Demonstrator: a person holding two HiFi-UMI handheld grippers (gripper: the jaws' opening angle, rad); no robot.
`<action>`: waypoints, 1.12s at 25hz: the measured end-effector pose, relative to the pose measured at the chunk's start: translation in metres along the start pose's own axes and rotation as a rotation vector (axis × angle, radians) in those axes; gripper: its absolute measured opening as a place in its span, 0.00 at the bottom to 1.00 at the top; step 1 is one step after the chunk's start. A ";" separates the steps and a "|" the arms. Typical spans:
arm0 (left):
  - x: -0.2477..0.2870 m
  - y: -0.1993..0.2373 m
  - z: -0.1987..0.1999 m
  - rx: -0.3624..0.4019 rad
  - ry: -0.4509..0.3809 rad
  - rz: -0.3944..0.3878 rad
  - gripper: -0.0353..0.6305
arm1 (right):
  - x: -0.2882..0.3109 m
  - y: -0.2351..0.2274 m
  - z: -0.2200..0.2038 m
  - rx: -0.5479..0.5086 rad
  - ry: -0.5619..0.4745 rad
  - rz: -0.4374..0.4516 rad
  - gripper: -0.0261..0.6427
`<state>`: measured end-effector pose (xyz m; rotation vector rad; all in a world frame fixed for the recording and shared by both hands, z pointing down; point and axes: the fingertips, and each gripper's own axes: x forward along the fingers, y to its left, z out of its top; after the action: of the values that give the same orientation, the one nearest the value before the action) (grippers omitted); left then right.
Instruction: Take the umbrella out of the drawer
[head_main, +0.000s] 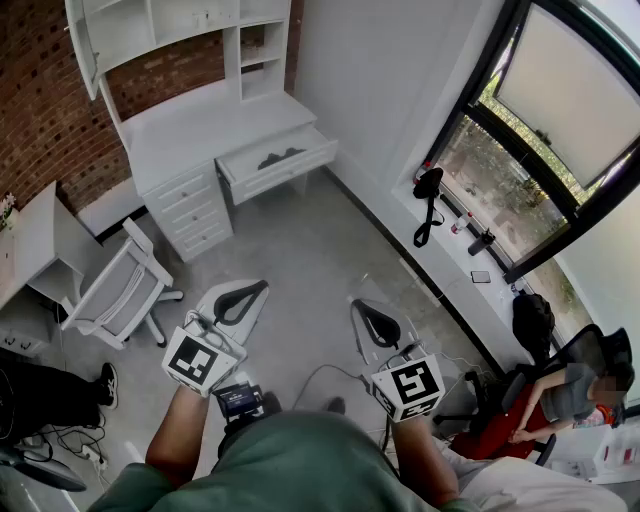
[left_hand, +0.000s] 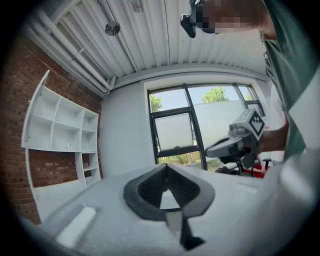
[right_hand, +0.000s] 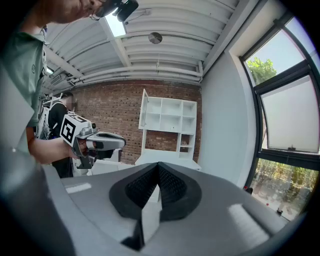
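The white desk (head_main: 200, 120) stands against the brick wall, far ahead of me. Its drawer (head_main: 285, 172) is pulled open, and a dark, wavy-edged thing that looks like the umbrella (head_main: 283, 155) lies inside. My left gripper (head_main: 262, 286) and right gripper (head_main: 358, 305) hover side by side over the floor, well short of the desk. Both are shut with nothing between the jaws. The left gripper view shows its closed jaws (left_hand: 166, 166) and the right gripper (left_hand: 235, 145) beyond them. The right gripper view shows its closed jaws (right_hand: 158, 165), the left gripper (right_hand: 95, 141) and the desk's shelves (right_hand: 167, 125).
A white swivel chair (head_main: 120, 290) stands to the left of the desk. A black bag (head_main: 428, 190) and bottles (head_main: 480, 240) sit on the window sill at the right. A seated person (head_main: 555, 400) is at the far right. Cables (head_main: 70, 440) lie on the floor at lower left.
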<state>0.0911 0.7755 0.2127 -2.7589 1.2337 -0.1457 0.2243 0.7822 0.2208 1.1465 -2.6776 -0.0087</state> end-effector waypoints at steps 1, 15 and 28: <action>-0.001 0.005 -0.001 -0.001 -0.002 -0.001 0.06 | 0.005 0.002 0.000 0.001 0.001 -0.002 0.05; -0.017 0.066 -0.018 -0.025 -0.015 -0.021 0.06 | 0.069 0.018 0.007 0.055 -0.027 -0.021 0.05; 0.011 0.108 -0.024 -0.027 0.015 0.021 0.06 | 0.120 -0.026 0.025 0.084 -0.064 0.004 0.05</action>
<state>0.0155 0.6942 0.2217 -2.7717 1.2773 -0.1500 0.1578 0.6760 0.2189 1.1847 -2.7604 0.0700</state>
